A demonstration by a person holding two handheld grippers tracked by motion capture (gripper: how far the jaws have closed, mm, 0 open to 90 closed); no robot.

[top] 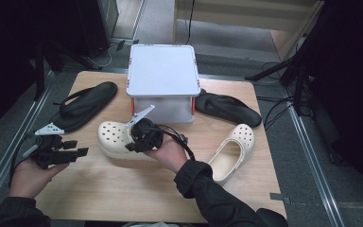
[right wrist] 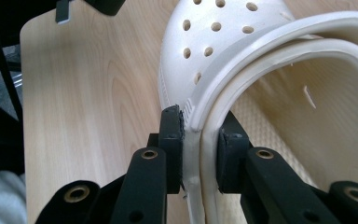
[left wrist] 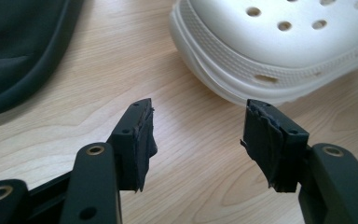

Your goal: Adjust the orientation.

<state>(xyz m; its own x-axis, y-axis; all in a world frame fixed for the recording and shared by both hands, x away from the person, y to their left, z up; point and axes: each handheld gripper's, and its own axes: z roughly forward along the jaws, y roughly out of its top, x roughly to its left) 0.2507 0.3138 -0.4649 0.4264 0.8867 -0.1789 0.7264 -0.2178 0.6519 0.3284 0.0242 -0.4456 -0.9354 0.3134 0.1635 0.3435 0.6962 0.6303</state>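
A cream clog (top: 112,135) lies on the wooden table (top: 123,194) in front of the white box. My right gripper (top: 133,142) is shut on it. In the right gripper view the jaws (right wrist: 199,135) pinch the clog's (right wrist: 223,51) side wall and strap at the rim of its opening, one pad outside and one inside. At the table's left, my left gripper (top: 78,147) is open and points towards the clog's toe. Its jaws (left wrist: 198,123) stand apart over bare wood, a little short of the toe (left wrist: 279,42). A second cream clog (top: 234,151) lies tilted on its side at the right.
A white lidded box (top: 163,75) stands at the back middle of the table. One black flip-flop (top: 82,104) lies at the left, close to my left gripper and seen there too (left wrist: 18,46). Another black flip-flop (top: 227,108) lies right of the box.
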